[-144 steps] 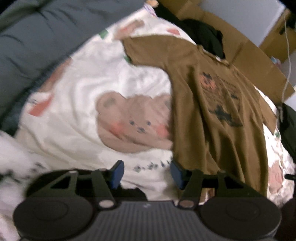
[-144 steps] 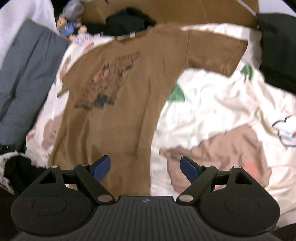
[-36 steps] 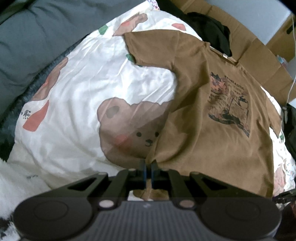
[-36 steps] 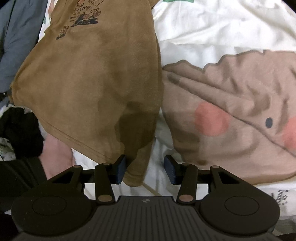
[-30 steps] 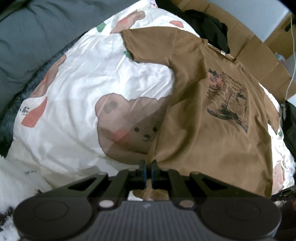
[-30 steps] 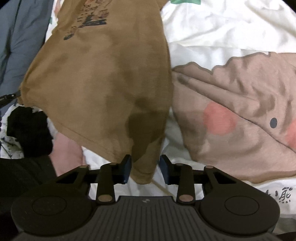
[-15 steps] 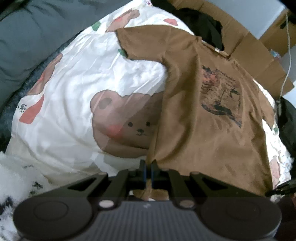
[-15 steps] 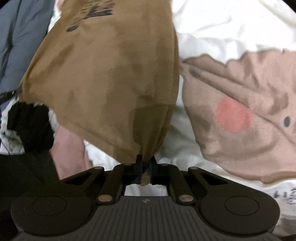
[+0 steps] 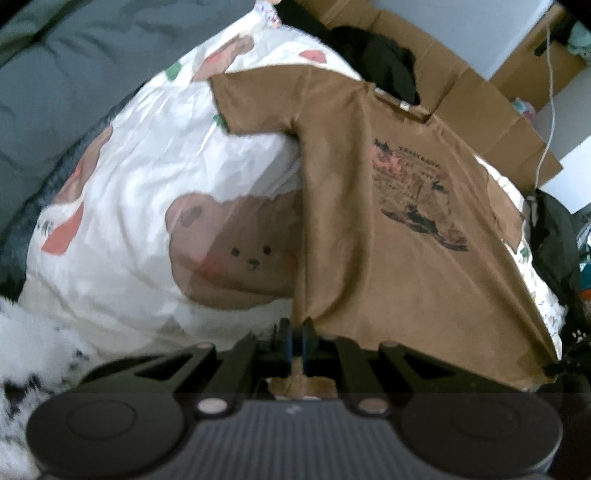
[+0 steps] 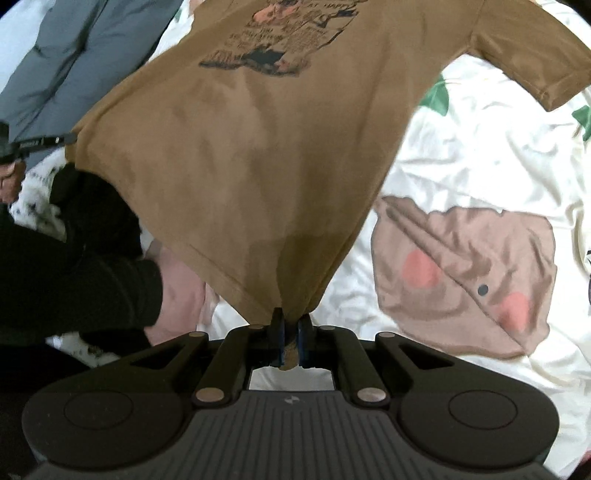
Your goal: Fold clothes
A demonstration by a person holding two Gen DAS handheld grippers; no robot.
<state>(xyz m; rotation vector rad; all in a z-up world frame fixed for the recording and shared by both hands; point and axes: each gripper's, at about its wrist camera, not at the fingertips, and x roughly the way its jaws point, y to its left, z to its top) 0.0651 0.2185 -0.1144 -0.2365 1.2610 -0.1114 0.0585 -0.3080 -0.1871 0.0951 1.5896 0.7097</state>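
One unreadable T-shirt (image 10: pixel 258 155) print (image 10: pixel 280 33)

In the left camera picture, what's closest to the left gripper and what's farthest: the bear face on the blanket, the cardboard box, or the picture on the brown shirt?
From the left gripper:
1. Bear face, just above-left.
2. Shirt picture, upper right.
3. Cardboard box, far back.

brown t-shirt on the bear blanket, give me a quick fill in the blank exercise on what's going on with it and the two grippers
1. Both grippers pinch the brown t-shirt at its ____ hem.
2. The left gripper and right gripper are both ____ on the fabric.
3. The blanket under the shirt is printed with a ____ face.
4. The shirt's printed graphic faces ____.

Missing words: bottom; shut; bear; up
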